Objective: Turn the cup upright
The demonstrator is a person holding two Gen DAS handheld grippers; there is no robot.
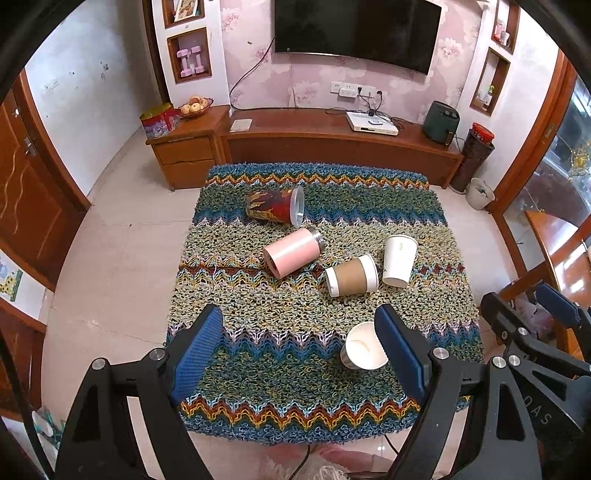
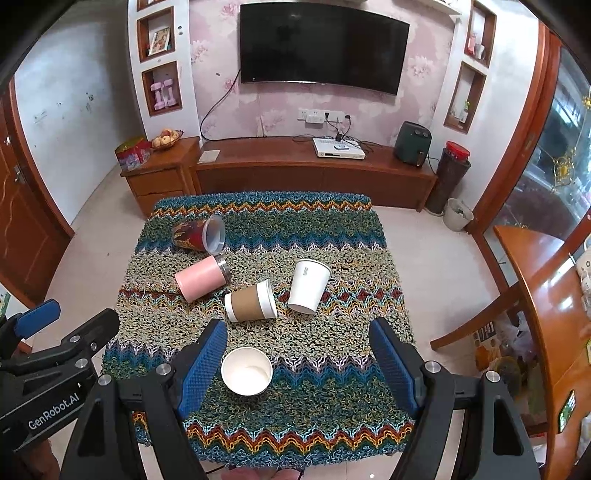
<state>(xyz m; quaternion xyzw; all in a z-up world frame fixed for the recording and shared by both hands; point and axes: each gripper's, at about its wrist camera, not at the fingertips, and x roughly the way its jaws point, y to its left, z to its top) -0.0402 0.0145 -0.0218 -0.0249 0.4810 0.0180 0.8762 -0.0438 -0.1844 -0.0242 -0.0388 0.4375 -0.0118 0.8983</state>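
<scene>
Several cups are on a knitted zigzag cloth point(image 1: 280, 369) point(image 2: 332, 387) over a table. A red patterned cup point(image 1: 275, 205) point(image 2: 199, 233), a pink steel tumbler point(image 1: 293, 252) point(image 2: 201, 277) and a brown-sleeved paper cup point(image 1: 351, 275) point(image 2: 251, 301) lie on their sides. A white paper cup point(image 1: 399, 260) point(image 2: 308, 285) stands mouth down, tilted. Another white paper cup point(image 1: 364, 350) point(image 2: 246, 371) stands upright near the front. My left gripper point(image 1: 301, 347) is open and empty above the front of the cloth. My right gripper point(image 2: 297, 358) is open and empty, with the upright cup beside its left finger.
A low wooden TV cabinet point(image 1: 332, 144) point(image 2: 314, 173) stands behind the table under a wall TV point(image 1: 356, 31). A wooden side table point(image 2: 546, 295) stands at the right. A small bin point(image 1: 479, 194) point(image 2: 457, 214) sits on the tiled floor.
</scene>
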